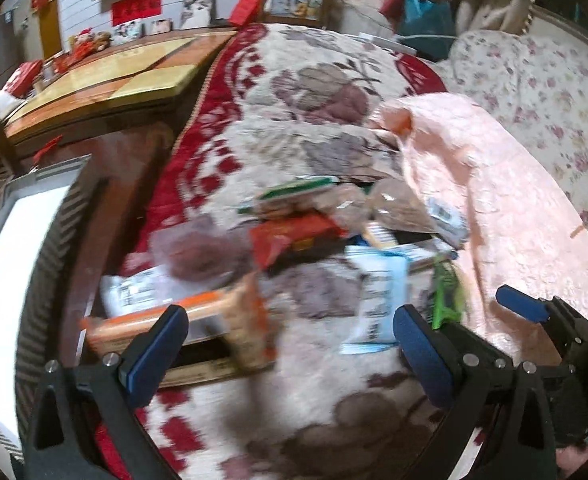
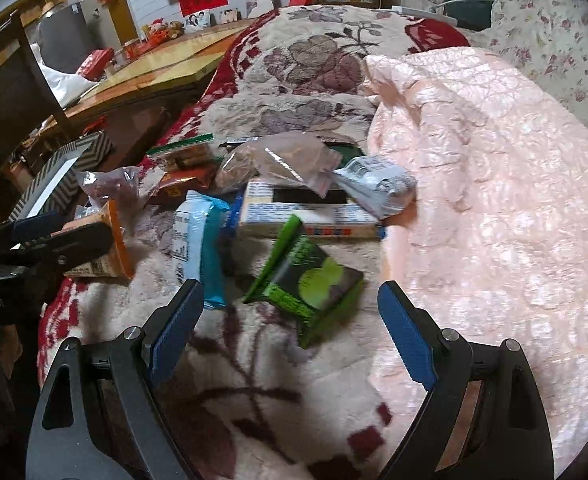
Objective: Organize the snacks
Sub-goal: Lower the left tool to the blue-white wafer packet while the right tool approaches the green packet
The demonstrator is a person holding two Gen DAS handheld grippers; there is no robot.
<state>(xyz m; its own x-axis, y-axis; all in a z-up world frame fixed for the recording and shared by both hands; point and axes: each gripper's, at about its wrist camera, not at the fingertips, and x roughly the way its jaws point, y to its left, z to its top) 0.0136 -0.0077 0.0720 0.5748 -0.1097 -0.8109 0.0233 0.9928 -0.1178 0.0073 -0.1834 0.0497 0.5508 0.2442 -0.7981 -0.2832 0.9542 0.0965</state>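
A heap of snack packets lies on a floral red-and-cream blanket point(image 2: 253, 380). A green packet point(image 2: 310, 284) lies just ahead of my right gripper point(image 2: 291, 328), which is open and holds nothing. Left of it is a blue-and-white packet point(image 2: 193, 240); behind it, a flat yellow box point(image 2: 310, 212), a silver packet point(image 2: 374, 184) and a clear bag of brown bits point(image 2: 277, 160). My left gripper point(image 1: 289, 344) is open over the blanket, its left finger in front of an orange packet point(image 1: 181, 320). The left wrist view is blurred. From the right wrist view, the left gripper point(image 2: 53, 232) is beside the orange packet point(image 2: 109, 240).
A striped box with a white inside point(image 1: 13, 260) stands at the left off the blanket's edge. A pink quilt point(image 2: 494, 200) covers the right side. A wooden table point(image 2: 153, 68) with red items stands at the back left. The right gripper point(image 1: 522, 304) shows at the lower right of the left wrist view.
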